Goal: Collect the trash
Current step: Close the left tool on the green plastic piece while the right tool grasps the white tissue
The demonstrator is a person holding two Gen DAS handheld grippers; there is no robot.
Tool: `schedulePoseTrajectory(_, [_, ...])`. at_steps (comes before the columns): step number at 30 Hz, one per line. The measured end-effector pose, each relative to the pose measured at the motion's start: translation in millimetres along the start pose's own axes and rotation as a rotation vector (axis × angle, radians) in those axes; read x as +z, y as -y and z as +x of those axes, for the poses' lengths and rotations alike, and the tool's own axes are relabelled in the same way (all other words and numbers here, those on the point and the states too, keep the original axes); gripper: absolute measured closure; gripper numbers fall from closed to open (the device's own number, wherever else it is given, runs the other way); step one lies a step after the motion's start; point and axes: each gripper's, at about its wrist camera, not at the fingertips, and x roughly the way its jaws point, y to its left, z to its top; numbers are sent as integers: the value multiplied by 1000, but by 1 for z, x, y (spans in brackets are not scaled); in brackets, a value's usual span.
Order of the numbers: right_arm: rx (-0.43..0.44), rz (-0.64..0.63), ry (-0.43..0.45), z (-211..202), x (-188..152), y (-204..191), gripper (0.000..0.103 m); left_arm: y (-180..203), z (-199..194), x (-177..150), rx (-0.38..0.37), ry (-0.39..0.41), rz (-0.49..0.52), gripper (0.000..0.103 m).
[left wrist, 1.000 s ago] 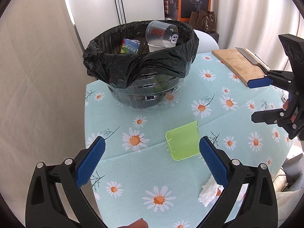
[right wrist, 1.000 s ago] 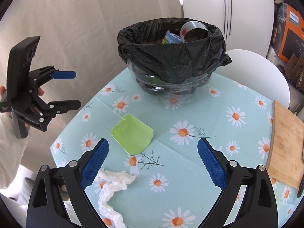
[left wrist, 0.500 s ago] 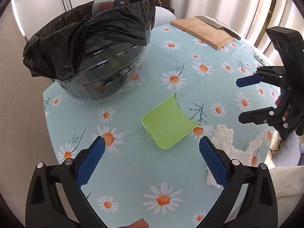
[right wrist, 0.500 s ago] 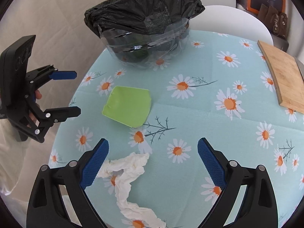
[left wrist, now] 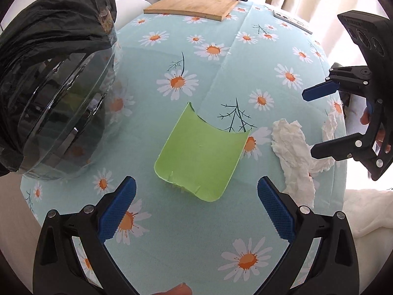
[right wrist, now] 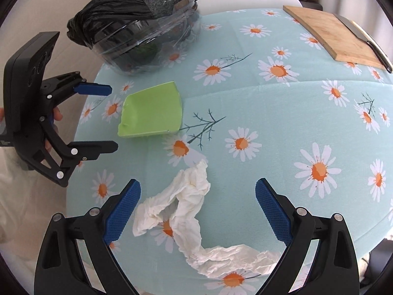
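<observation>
i see my left gripper (left wrist: 196,207) spread wide over the daisy tablecloth (left wrist: 221,56), holding nothing; the green plastic scrap (left wrist: 200,154) lies just ahead, between its blue pads (left wrist: 116,210). my right gripper (right wrist: 197,211) is also wide and empty, with the crumpled white tissue (right wrist: 186,209) lying between its fingers. the bin with the black bag (right wrist: 145,17) stands beyond the scrap, far left of the right gripper. a cutting board (right wrist: 336,36) with a knife (right wrist: 366,41) sits far right.

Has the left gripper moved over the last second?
Yes. The left gripper has dropped toward the green plastic scrap, nearer the daisy tablecloth.
</observation>
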Motion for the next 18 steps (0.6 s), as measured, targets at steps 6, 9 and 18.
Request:
schedulePoseTrajectory(6, [-17,93,1,9,-10,-2,13,-3,18,9,-32,-15,74,6])
schedulePoseTrajectory(9, [-30,119,-20,18,-14,-3,14,-3,26,13,-23,-25,84,6])
schedulePoseTrajectory(18, [-20,129,-41,28,-19,-6,76,-1,39,23,-62,-13,116,31])
